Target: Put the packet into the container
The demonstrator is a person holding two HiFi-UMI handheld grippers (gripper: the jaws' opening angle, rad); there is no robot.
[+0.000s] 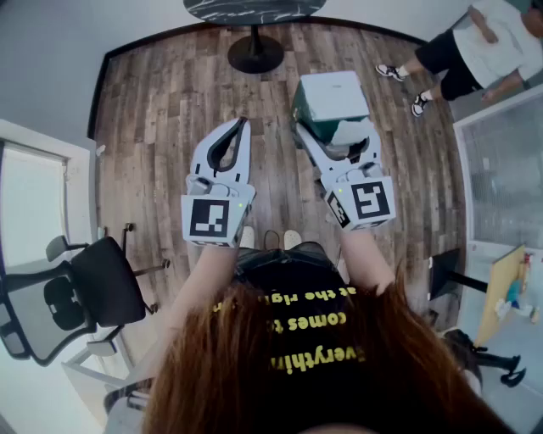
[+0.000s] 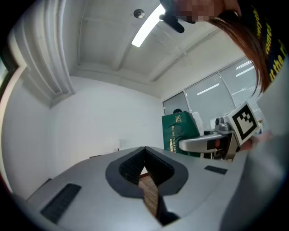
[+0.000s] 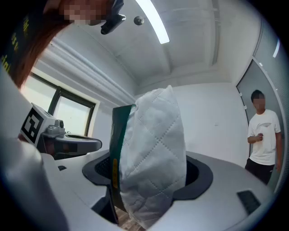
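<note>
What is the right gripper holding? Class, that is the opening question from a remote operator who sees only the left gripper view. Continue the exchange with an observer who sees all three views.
Observer: A packet. In the right gripper view its white quilted face fills the gap between the jaws of the right gripper.
Operator: What stands to my left?
Observer: The head view shows a black office chair on the wooden floor, to the person's left.
Operator: And ahead of me?
Observer: In the head view a round dark-topped table on a pedestal base stands ahead.
</note>
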